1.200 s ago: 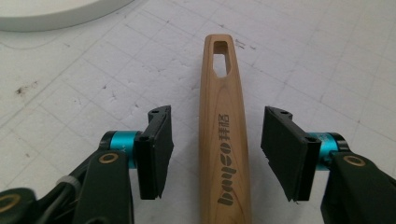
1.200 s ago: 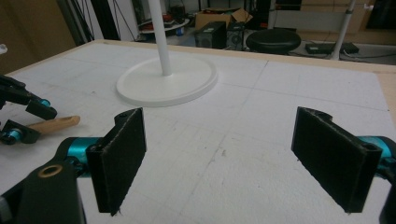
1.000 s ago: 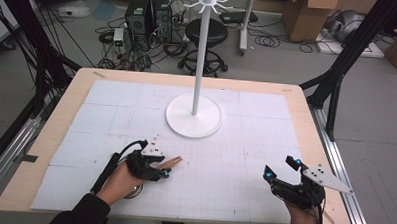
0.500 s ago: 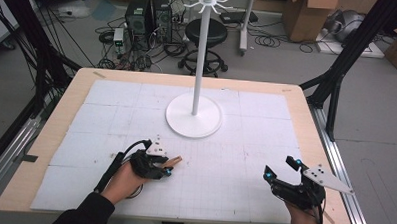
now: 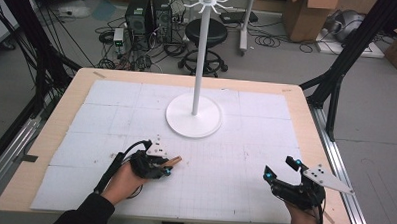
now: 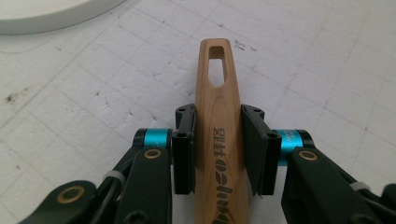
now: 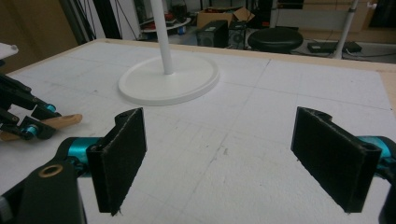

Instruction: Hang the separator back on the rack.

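The left gripper [image 6: 217,149] has its two black jaws clamped on the sides of a wooden handle [image 6: 217,116], a flat pale-brown piece with a slotted hole near its far tip and dark lettering along its face. In the high view this gripper [image 5: 167,166] sits on the near left part of the table [image 5: 50,137], held by the person's left hand [image 5: 124,182], with the handle's tip poking out toward the right. The right gripper [image 7: 229,163] has its jaws spread wide with nothing between them, only the white gridded mat [image 5: 266,134] below; in the high view it [image 5: 279,175] hovers at the near right corner, well apart from the left one. Farther off, at the middle of the mat, stands a white stand [image 5: 194,114]: a round flat base with a thin upright pole topped by small hooks. Beyond the far edge of the table a black stool [image 5: 206,34] stands on the floor.
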The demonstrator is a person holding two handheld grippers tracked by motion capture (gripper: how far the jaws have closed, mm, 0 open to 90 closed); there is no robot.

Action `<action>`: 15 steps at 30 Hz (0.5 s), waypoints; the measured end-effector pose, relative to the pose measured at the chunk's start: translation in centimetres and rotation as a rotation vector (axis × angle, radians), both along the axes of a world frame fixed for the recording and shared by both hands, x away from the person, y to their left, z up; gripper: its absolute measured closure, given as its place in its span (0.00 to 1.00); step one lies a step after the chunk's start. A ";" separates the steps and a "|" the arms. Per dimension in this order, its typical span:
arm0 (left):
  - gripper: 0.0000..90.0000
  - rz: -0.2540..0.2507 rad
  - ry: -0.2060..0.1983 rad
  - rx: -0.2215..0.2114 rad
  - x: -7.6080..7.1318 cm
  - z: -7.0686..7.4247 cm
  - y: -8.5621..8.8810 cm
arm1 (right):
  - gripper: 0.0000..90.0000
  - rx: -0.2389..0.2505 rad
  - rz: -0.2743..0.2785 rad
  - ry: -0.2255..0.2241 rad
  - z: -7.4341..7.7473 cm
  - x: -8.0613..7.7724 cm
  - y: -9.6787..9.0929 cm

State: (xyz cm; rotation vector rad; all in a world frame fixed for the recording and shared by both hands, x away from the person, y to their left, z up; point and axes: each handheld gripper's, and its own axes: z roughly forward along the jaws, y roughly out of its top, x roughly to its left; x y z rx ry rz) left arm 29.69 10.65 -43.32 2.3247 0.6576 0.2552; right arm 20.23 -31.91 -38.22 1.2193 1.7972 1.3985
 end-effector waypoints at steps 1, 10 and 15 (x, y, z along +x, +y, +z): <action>0.75 0.000 -0.002 0.002 -0.1 0.1 0.0 | 0.19 0.002 0.001 0.001 0.0 0.0 0.0; 0.75 -0.005 -0.037 -0.110 -0.9 1.8 0.9 | 0.18 0.035 0.021 0.014 0.0 0.1 0.0; 0.75 -0.010 -0.063 -0.222 -1.8 3.4 2.0 | 0.19 0.026 0.045 0.007 0.1 0.1 0.3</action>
